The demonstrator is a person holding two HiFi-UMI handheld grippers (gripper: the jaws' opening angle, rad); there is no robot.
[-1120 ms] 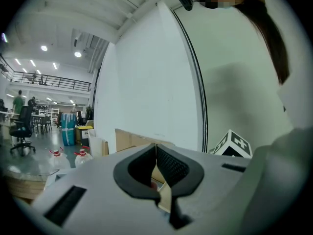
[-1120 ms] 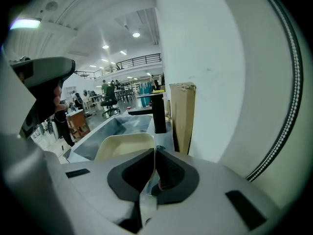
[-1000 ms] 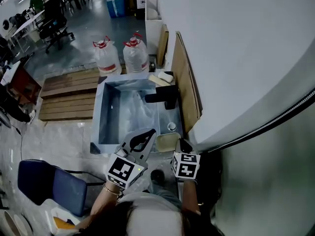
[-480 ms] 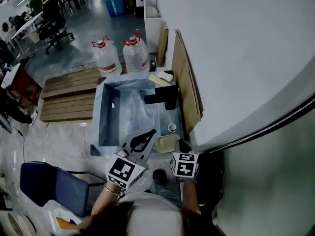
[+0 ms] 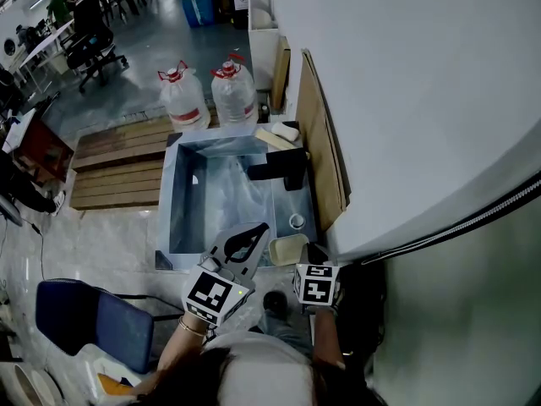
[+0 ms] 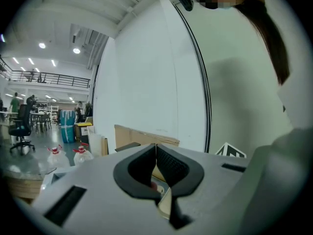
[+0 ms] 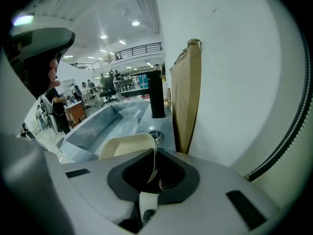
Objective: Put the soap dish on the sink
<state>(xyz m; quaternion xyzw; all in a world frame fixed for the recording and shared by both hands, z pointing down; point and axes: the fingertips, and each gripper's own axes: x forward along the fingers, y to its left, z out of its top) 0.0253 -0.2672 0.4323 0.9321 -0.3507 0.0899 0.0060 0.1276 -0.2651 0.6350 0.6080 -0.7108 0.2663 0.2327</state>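
The right claw (image 5: 311, 252) is clenched on the near rim of the cream soap dish (image 5: 286, 246). In the right gripper view, the thin wall of the dish (image 7: 128, 146) stands pinched between the two pads. The dish lies hollow side up, level, at the near right corner of the sink (image 5: 166, 214). Its long axis appears to run along the sink's near edge, and its free end points away from the claw towards the basin. Whether it rests on the ledge or hangs just above it cannot be told. The left claw (image 5: 252, 233) hangs just beside the dish, its jaws closed together on nothing. A black faucet (image 5: 283, 166) stands farther along the right ledge.
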